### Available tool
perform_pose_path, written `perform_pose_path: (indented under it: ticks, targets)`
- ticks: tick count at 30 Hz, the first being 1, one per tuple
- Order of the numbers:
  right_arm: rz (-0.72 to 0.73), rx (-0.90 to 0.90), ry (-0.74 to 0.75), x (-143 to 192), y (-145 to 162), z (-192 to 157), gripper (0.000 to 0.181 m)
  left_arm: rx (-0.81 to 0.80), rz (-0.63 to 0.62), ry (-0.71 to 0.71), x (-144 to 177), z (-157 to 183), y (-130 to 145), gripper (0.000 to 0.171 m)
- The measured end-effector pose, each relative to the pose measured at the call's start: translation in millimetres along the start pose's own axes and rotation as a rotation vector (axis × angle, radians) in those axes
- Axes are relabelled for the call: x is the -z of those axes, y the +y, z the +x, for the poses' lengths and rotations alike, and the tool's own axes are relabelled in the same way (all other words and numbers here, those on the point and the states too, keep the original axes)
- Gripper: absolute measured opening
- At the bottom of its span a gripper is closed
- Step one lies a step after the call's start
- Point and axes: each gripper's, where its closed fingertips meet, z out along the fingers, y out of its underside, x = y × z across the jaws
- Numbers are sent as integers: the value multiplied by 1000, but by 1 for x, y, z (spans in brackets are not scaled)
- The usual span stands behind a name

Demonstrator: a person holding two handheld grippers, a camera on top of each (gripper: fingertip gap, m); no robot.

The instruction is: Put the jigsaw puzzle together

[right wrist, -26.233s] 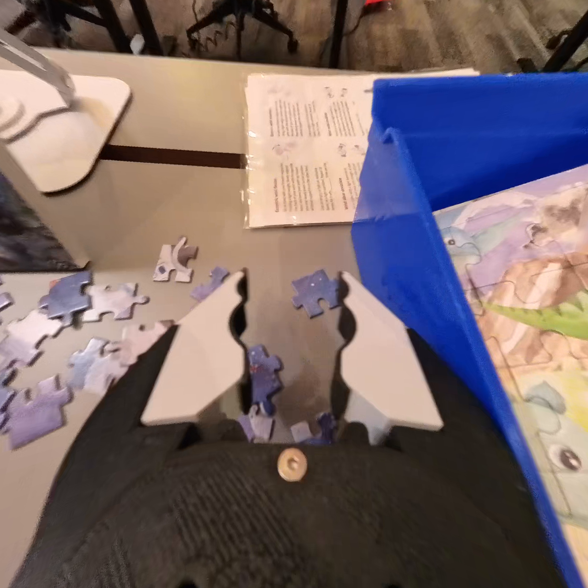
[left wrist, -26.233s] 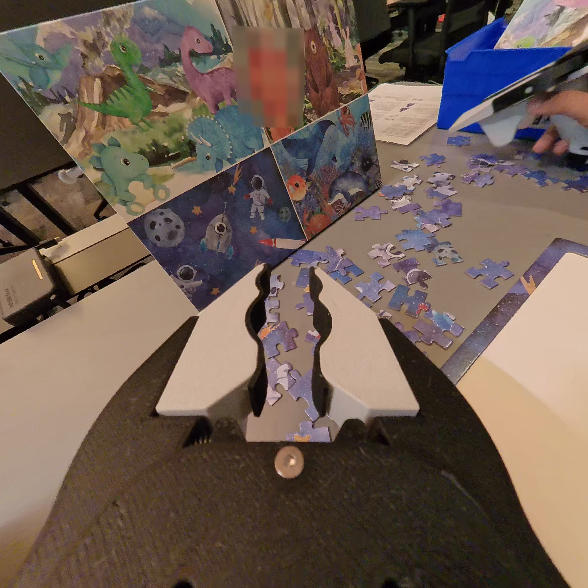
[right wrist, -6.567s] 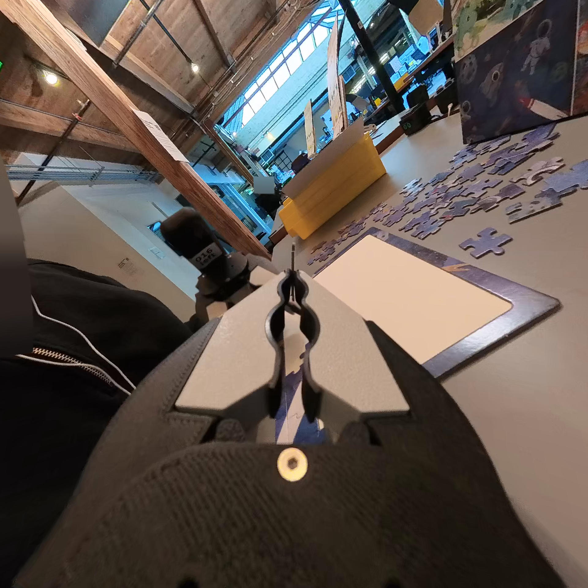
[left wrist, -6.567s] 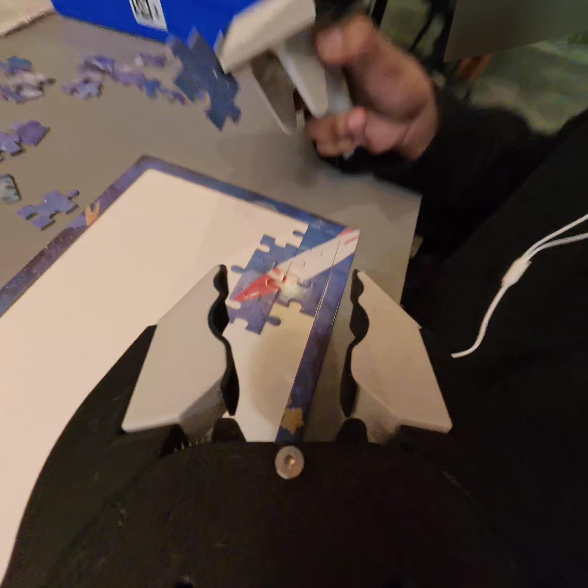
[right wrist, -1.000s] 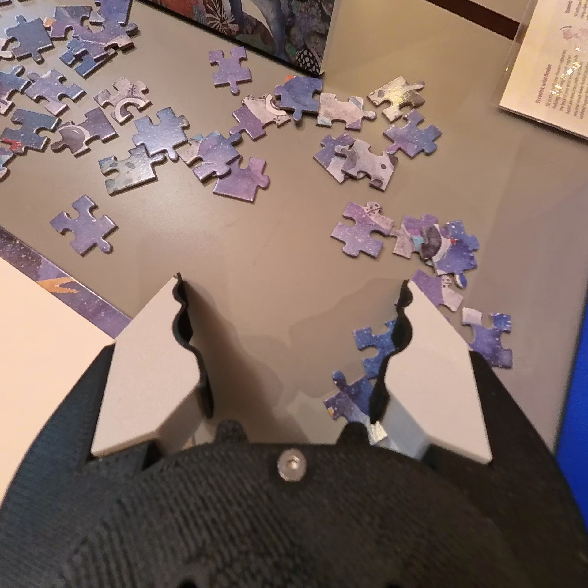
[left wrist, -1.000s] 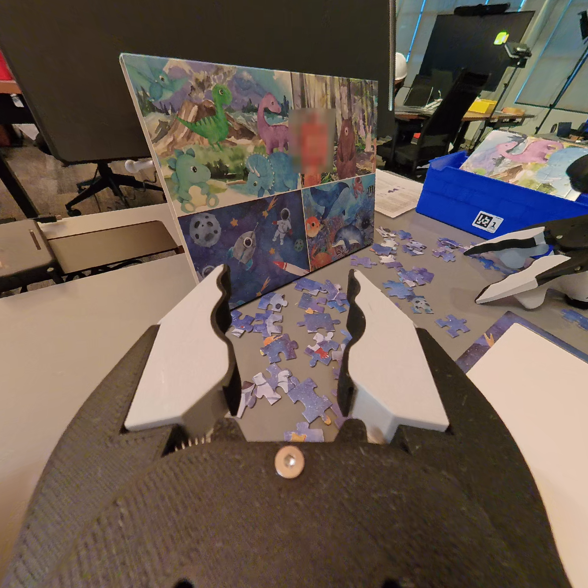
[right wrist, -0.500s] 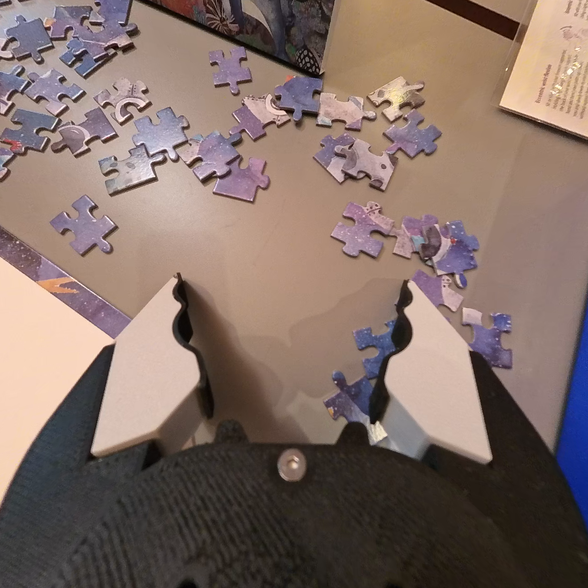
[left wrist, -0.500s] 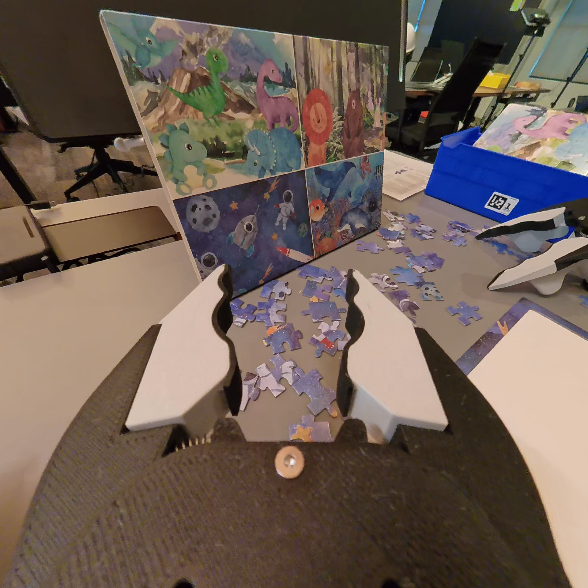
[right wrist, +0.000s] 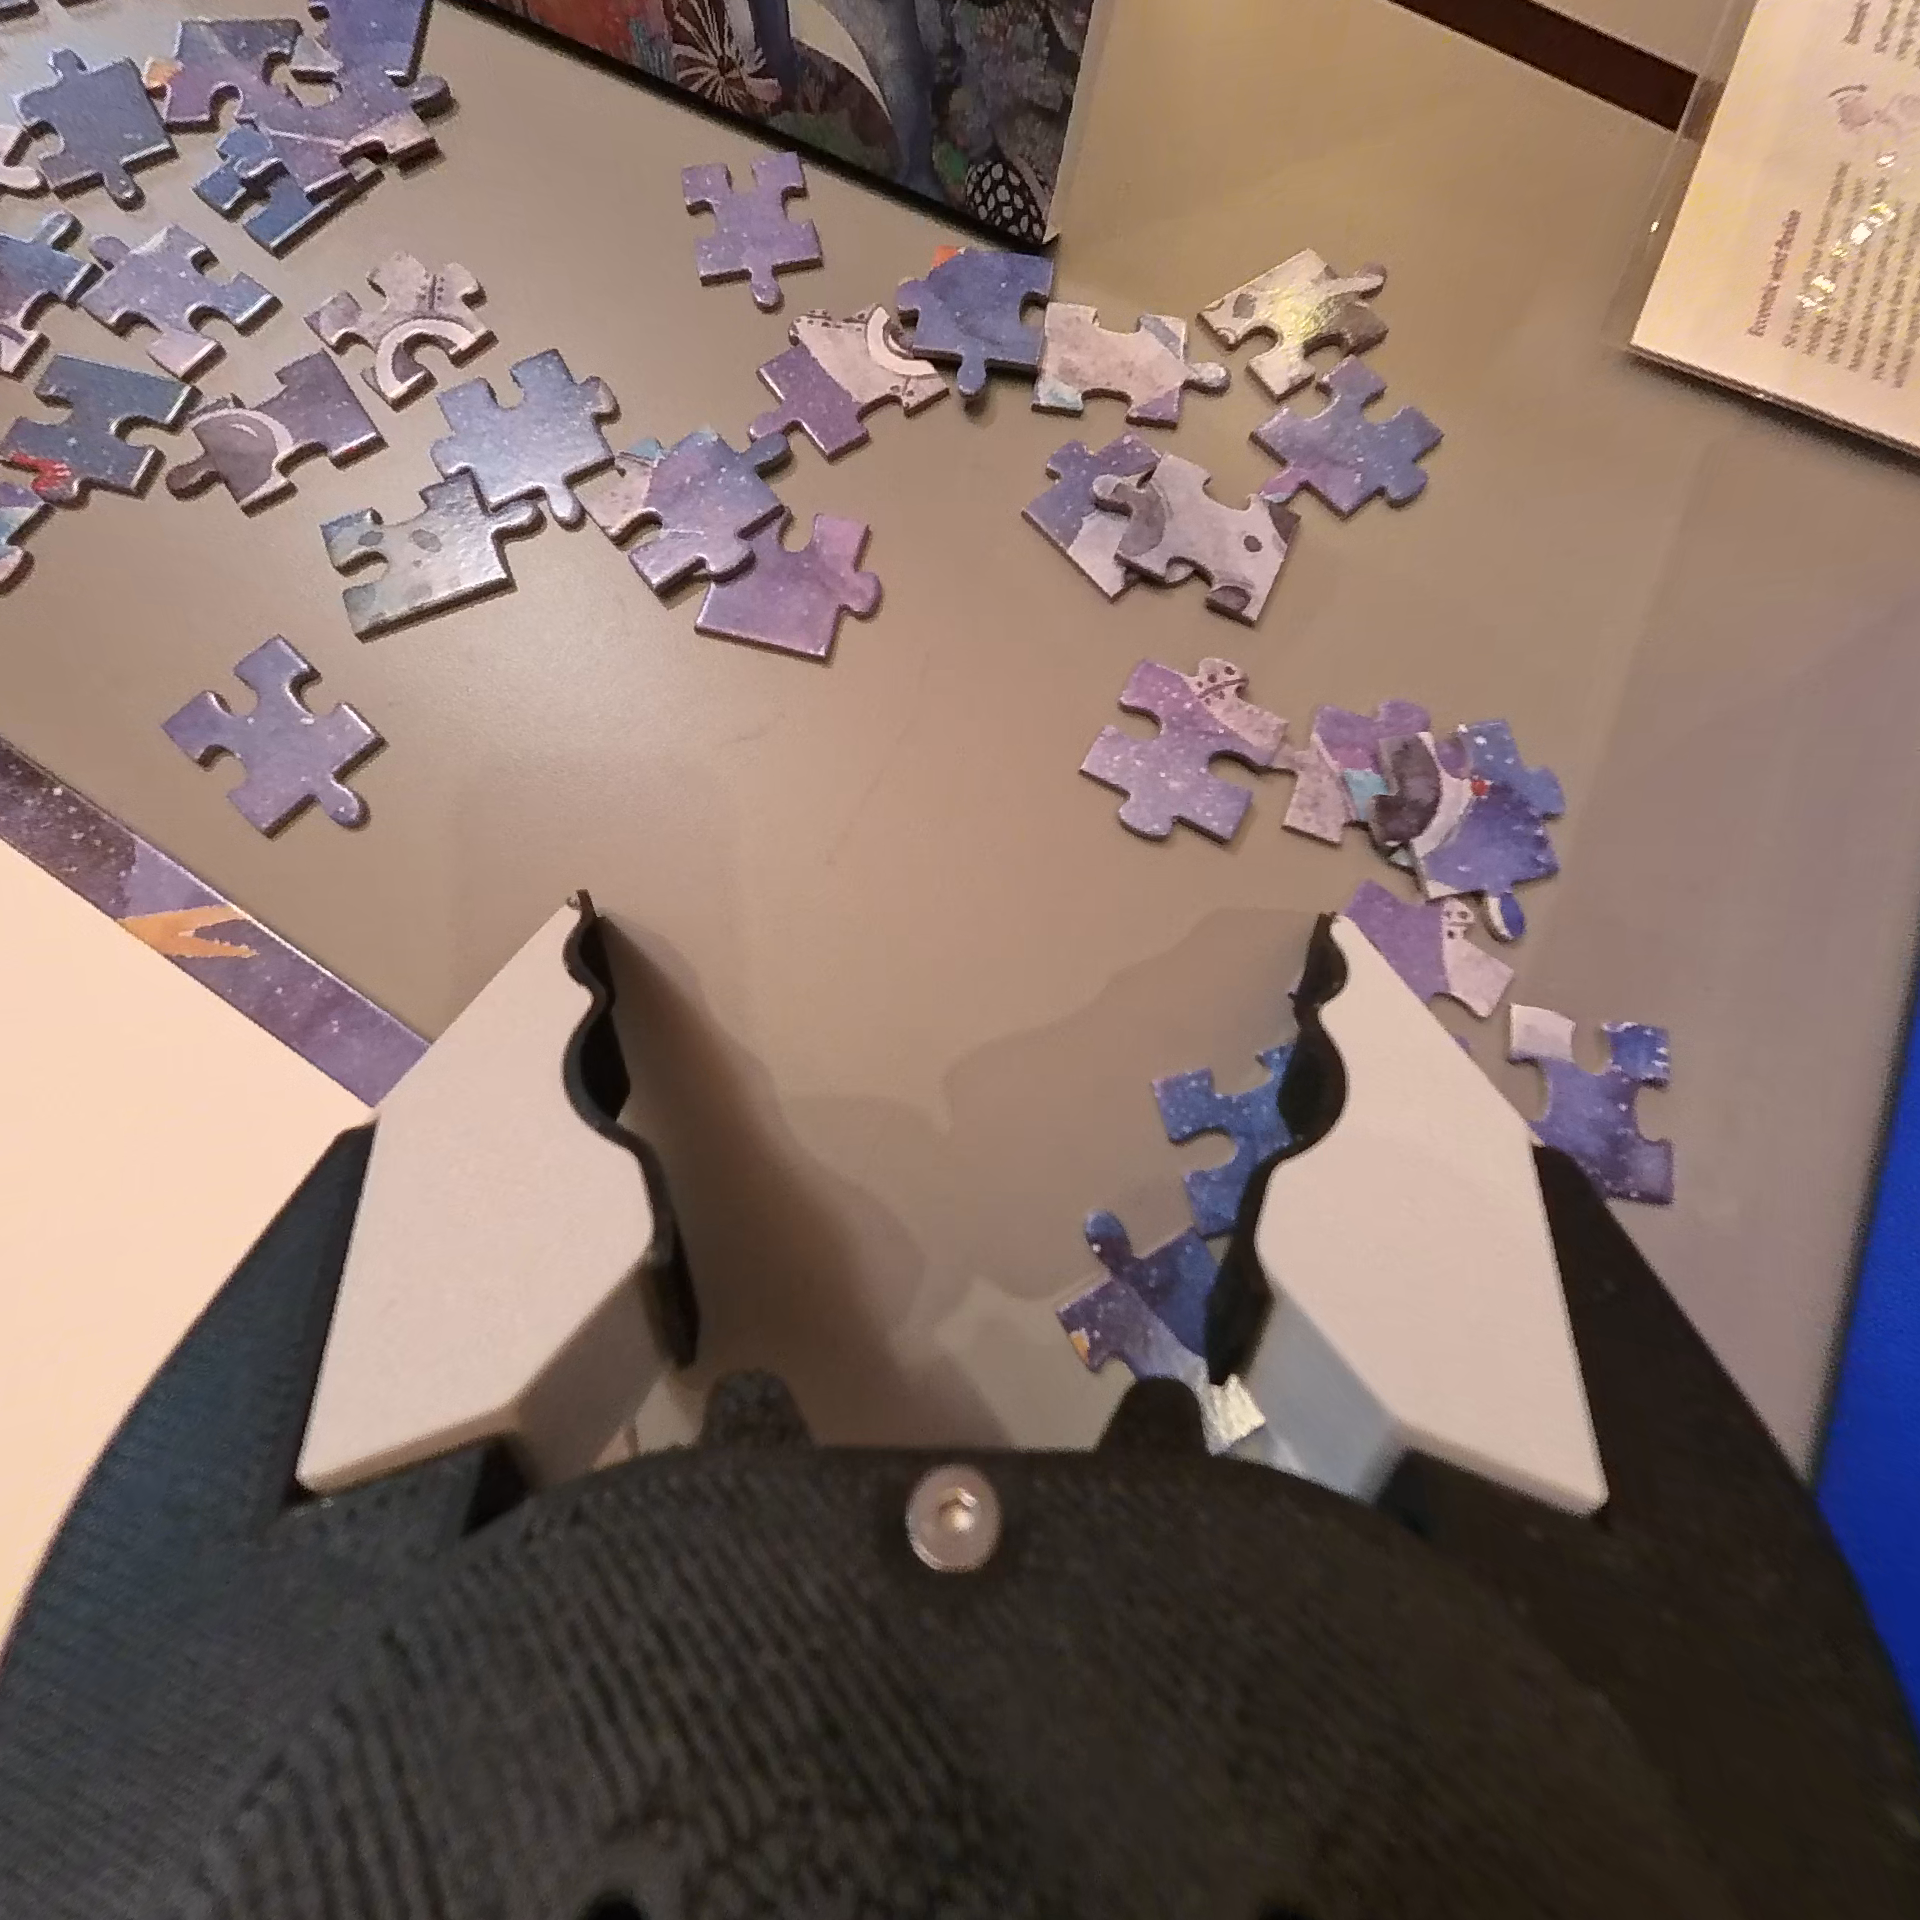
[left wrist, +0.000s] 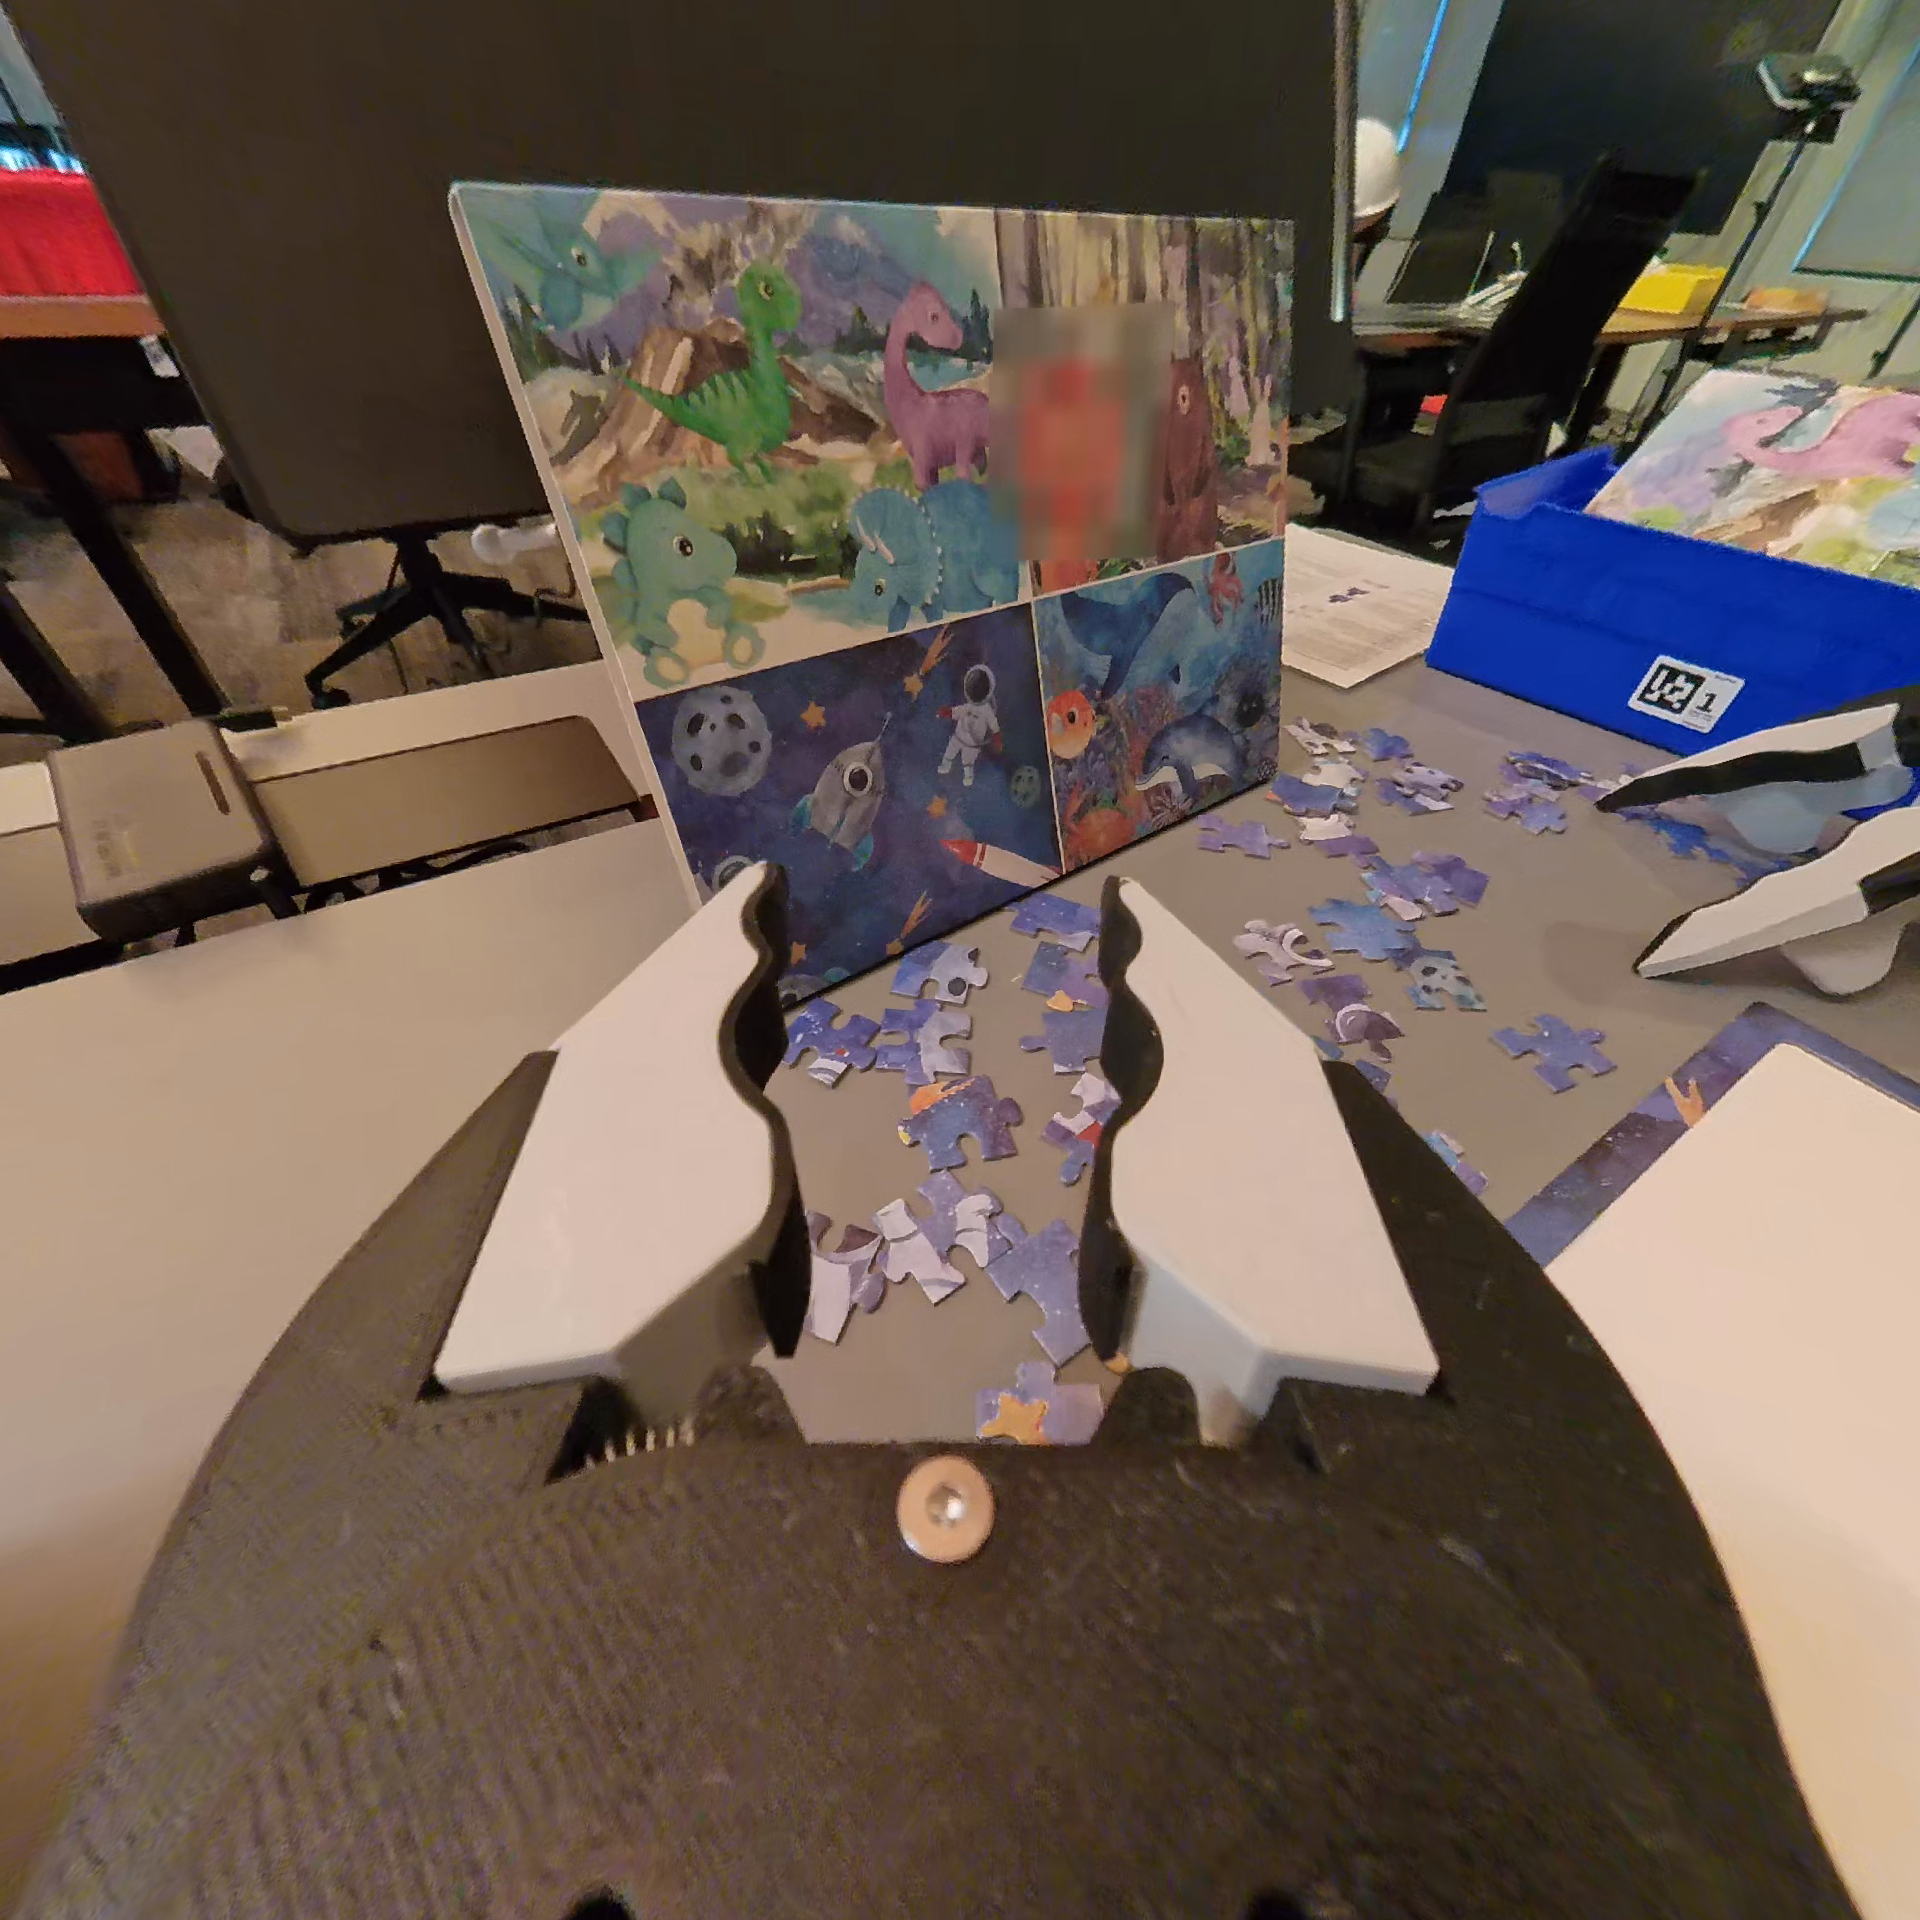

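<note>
Several loose blue-purple puzzle pieces (left wrist: pixel 956 1122) lie scattered on the grey table, also in the right wrist view (right wrist: pixel 758 520). The puzzle tray (left wrist: pixel 1621 1164) with a starry border and a pale inside lies at the right; its corner shows in the right wrist view (right wrist: pixel 270 977). My left gripper (left wrist: pixel 940 894) is open and empty above the pieces before the picture board (left wrist: pixel 894 540). My right gripper (right wrist: pixel 951 914) is wide open and empty over bare table; it also shows in the left wrist view (left wrist: pixel 1652 883). A dark blue piece (right wrist: pixel 1221 1122) lies beside its right finger.
A blue bin (left wrist: pixel 1621 613) holding another puzzle stands at the far right; its wall shows in the right wrist view (right wrist: pixel 1881 1247). A printed sheet (right wrist: pixel 1808 229) lies behind the pieces. A second pale table (left wrist: pixel 260 1091) lies at the left, with a dark box (left wrist: pixel 145 821) behind it.
My left gripper has drawn slightly closer to the pieces and the board, still open. My right gripper has not moved in the last second.
</note>
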Motion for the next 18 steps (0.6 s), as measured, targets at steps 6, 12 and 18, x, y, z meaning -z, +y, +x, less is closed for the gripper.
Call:
perform_pose_path:
  ticks: [6, 12, 18]
  targets:
    - [0, 0, 2, 2, -1, 2, 130, -41, -11, 10, -2, 3, 6, 36]
    - [1, 0, 1, 3, -1, 2, 129, -124, 5, 20, -2, 14, 7, 13]
    - [1, 1, 1, 3, -1, 2, 130, -170, -70, 39, -10, 22, 21, 11]
